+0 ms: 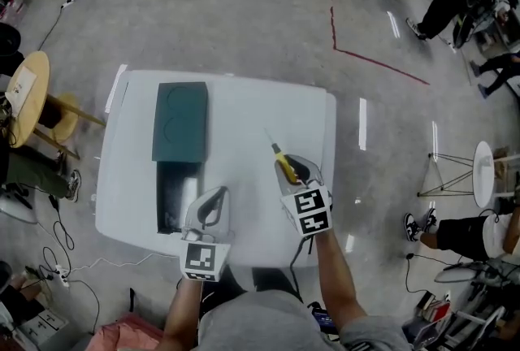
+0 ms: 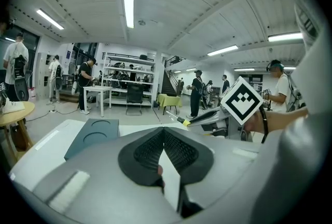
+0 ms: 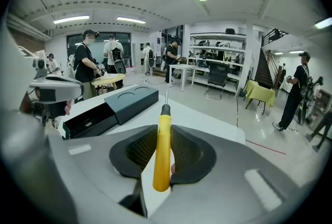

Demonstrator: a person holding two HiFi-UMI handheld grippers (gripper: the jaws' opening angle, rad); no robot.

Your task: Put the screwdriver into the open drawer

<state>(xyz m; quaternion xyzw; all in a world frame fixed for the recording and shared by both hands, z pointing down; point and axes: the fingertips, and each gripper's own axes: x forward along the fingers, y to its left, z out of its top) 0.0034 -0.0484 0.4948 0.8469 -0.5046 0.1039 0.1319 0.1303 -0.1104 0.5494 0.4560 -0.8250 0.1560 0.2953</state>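
**Screwdriver point(image 1: 281, 158) clamped in the right tongs point(image 1: 287, 166), right of the open drawer point(image 1: 176, 192).**
The right tongs are gripping the yellow-handled screwdriver by its handle, with the metal shaft sticking out past the jaw tips, and are holding it over the white tabletop point(image 1: 252, 110), apart from the drawer. The drawer is projecting from a dark green drawer box point(image 1: 180, 120). The left tongs point(image 1: 213, 200) are resting with tips together, carrying nothing, just right of the drawer's front end.
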